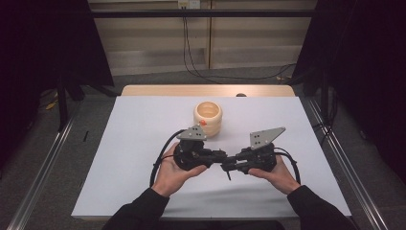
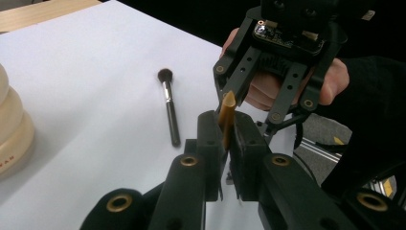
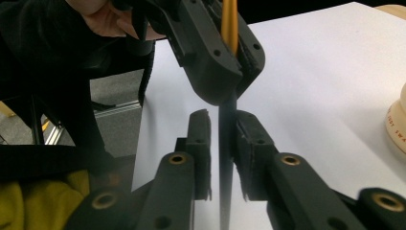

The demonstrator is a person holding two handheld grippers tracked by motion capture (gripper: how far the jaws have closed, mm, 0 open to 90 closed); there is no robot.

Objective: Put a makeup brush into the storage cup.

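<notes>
My left gripper jaws clamp a brush near the holder, right gripper jaws apart around its dark end, neither brush stowed yet.

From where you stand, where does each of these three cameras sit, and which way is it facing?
High view: above the person's side, facing forward and down on the white table; the left hand, right hand, left tongs and right tongs show.
Left gripper view: rides the left tongs, looking along jaws shut on a yellow stick toward the right hand.
Right gripper view: rides the right tongs, facing the left tongs; own jaws straddle the stick's dark end.
Shared: both gripper views catch the stick and beige holder.
</notes>
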